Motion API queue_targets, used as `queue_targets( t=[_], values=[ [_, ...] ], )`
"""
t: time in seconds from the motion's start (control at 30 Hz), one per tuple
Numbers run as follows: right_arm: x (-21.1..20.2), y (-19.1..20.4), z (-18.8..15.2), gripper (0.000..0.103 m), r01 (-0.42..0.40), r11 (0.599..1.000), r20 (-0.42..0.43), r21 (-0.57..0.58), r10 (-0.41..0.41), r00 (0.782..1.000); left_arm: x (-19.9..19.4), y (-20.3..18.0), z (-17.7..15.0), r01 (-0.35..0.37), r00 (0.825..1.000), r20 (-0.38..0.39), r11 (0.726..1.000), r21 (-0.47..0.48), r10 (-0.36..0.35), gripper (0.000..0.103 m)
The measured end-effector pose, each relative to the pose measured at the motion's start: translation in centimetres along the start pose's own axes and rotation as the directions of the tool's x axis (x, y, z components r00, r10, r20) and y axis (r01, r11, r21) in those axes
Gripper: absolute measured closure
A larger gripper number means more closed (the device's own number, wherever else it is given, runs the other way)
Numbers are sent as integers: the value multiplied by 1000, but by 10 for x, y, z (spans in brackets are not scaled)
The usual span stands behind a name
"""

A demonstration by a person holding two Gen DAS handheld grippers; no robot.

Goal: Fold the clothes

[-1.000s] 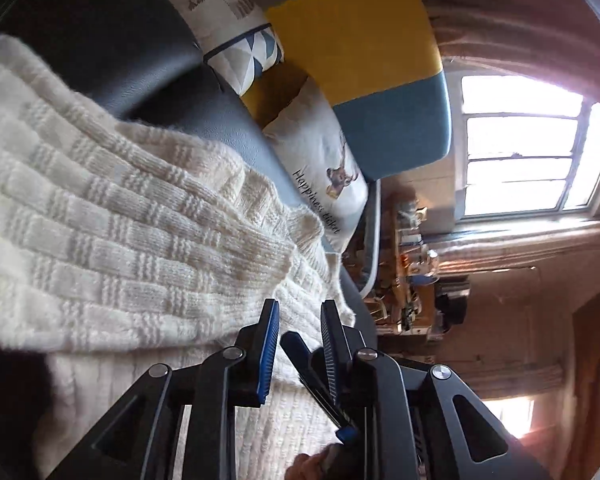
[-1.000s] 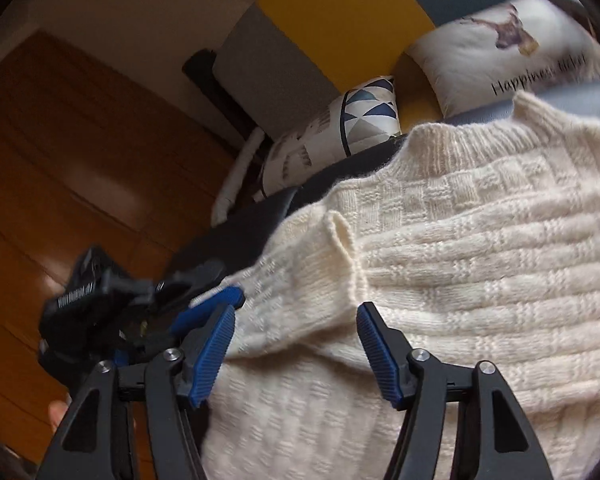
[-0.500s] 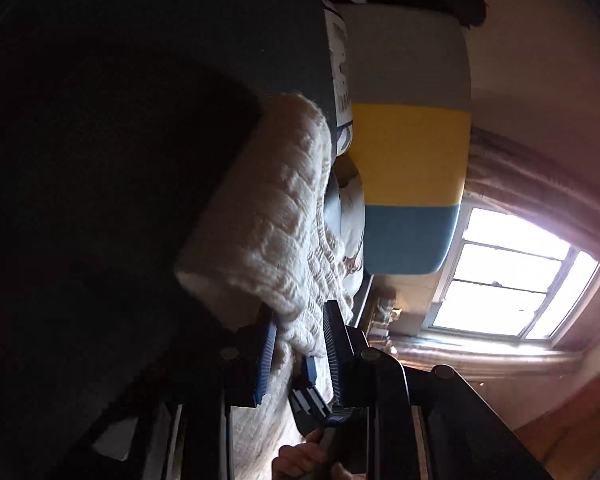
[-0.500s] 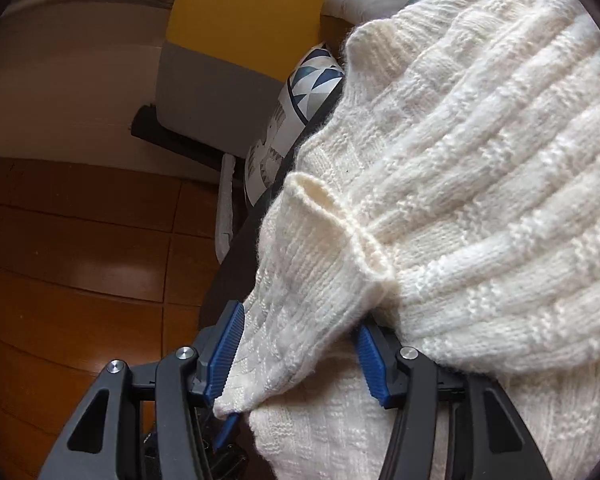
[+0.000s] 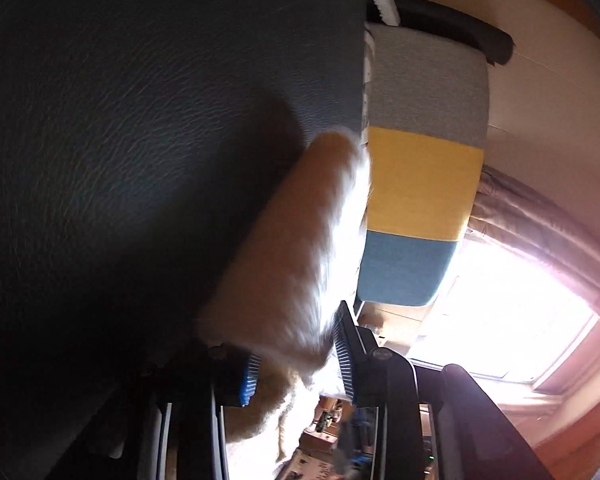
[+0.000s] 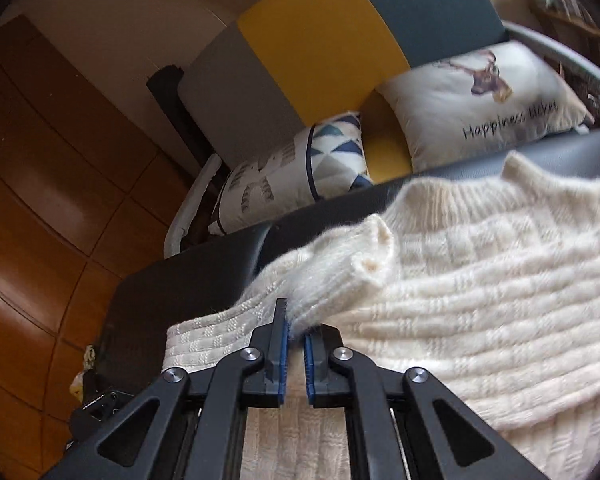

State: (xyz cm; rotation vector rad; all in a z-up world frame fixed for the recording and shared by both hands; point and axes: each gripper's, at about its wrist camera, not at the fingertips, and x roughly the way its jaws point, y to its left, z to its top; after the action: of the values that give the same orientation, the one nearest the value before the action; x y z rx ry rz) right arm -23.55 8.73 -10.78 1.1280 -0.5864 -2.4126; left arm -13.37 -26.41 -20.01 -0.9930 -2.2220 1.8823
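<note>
- Bare dark tabletop (image 6: 188,292) lies open left of the sweater (image 6: 480,300).
- Two pillows (image 6: 300,172) and a striped sofa back (image 6: 320,48) block the far edge.

Twin black grippers, blue-padded fingers

The right gripper (image 6: 294,354) shows black linkage arms joined by silver screws, with ribbed blue pads (image 6: 284,360); the left gripper (image 5: 298,360) has the same black frame and blue ridged pads.
</note>
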Motion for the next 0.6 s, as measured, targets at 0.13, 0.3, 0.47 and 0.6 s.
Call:
queue_targets(
  t=[0.13,0.3,0.47,0.6],
  values=[
    [-36,-14,20,98,56,998,53,-28,-54,997,13,-15,-8,7,1000,-20,999,44,-6,59],
    [-59,-49,35,98,128,992,81,-2,-128,988,44,-20,-20,-59,997,-40,994,97,63,56],
    [-84,-80,38,98,213,977,91,-18,-210,973,56,-40,-27,-82,996,-10,973,217,87,63],
    [-94,-116,30,98,305,952,87,14,-305,948,66,-67,-43,-166,985,19,896,411,174,68]
  ],
)
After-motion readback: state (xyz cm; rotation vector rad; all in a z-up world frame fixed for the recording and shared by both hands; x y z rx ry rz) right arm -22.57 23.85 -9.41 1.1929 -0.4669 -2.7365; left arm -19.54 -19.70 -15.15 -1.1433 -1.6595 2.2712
